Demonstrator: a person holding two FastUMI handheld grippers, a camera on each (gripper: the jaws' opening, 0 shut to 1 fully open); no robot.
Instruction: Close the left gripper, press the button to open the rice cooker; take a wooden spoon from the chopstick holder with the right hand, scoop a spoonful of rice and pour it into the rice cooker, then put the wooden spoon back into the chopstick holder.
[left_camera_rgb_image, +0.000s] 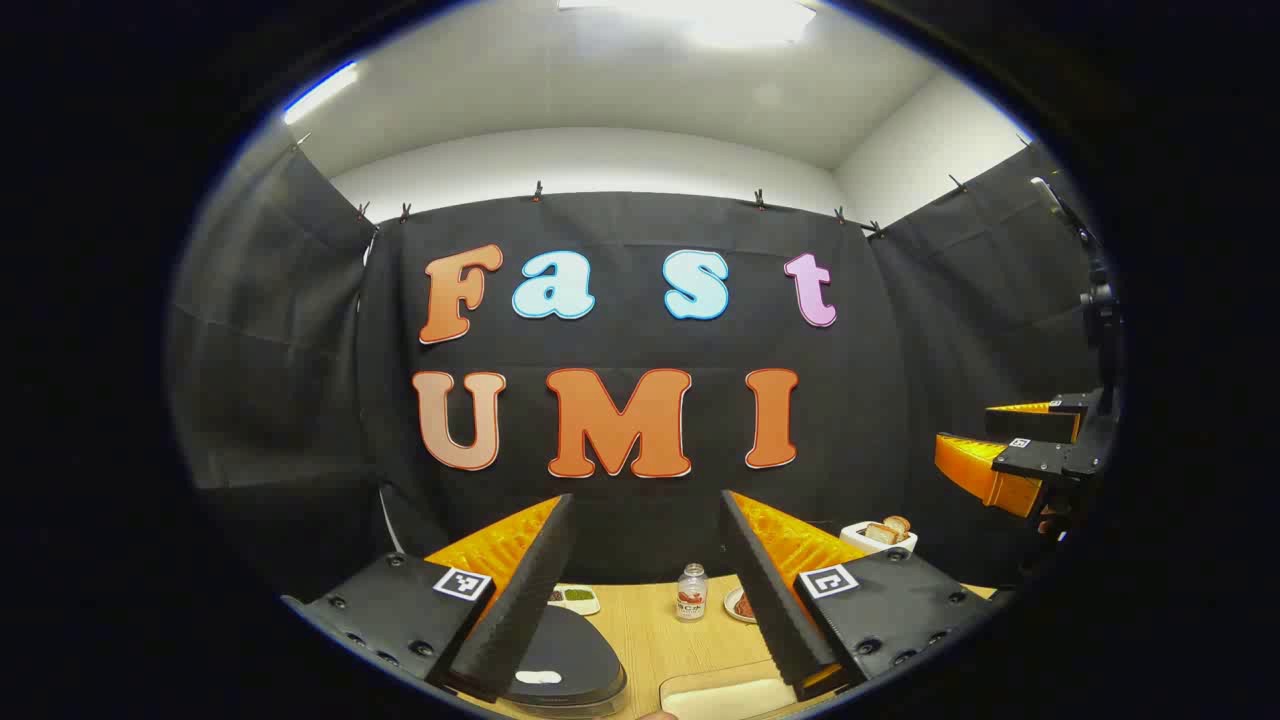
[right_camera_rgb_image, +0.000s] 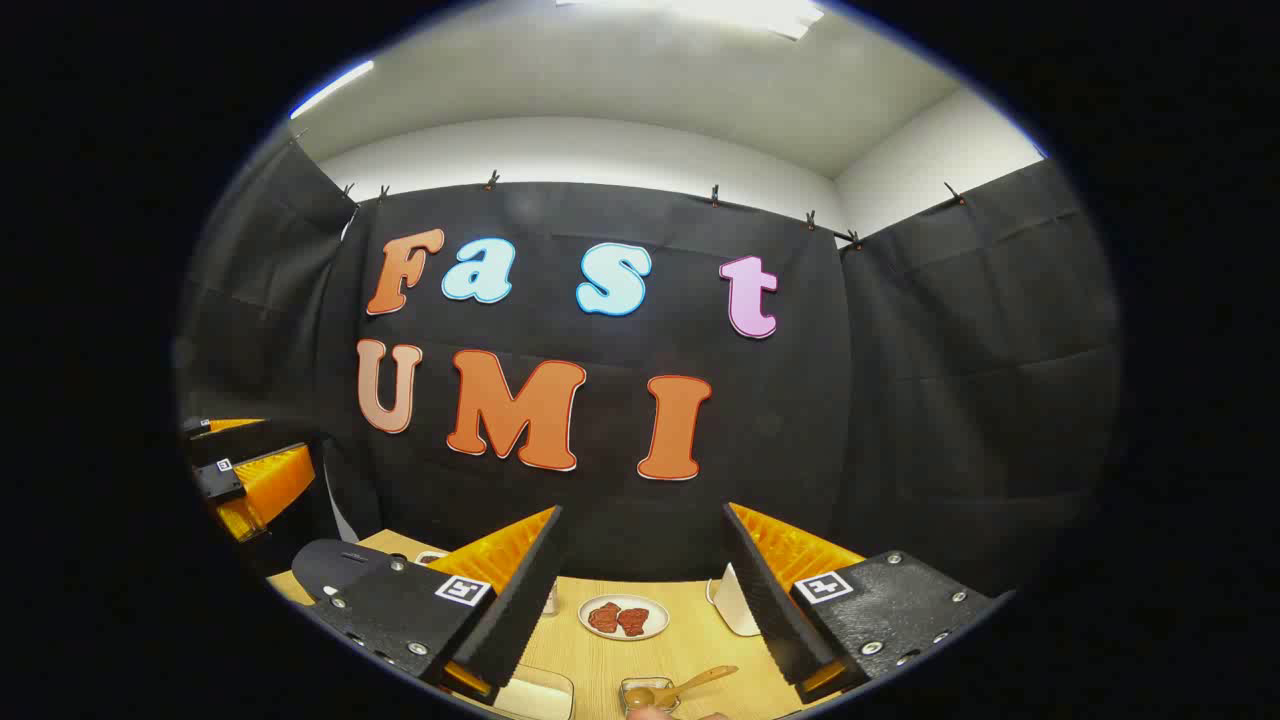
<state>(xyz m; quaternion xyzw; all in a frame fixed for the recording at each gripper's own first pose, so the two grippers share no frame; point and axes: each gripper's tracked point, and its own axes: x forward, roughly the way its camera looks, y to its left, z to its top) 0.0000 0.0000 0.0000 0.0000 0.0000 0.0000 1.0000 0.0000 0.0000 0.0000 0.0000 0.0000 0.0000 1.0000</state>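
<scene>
With both the left tongs (left_camera_rgb_image: 648, 590) and right tongs (right_camera_rgb_image: 642, 600) held apart above the counter (left_camera_rgb_image: 660, 640), the left, unless first brought together, risked straddling the rice cooker (left_camera_rgb_image: 560, 660) button instead of pressing it.

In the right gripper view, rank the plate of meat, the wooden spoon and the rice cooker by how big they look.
1. rice cooker, partly hidden by a finger
2. plate of meat
3. wooden spoon
The last two look close; nearness makes it unsure.
</scene>
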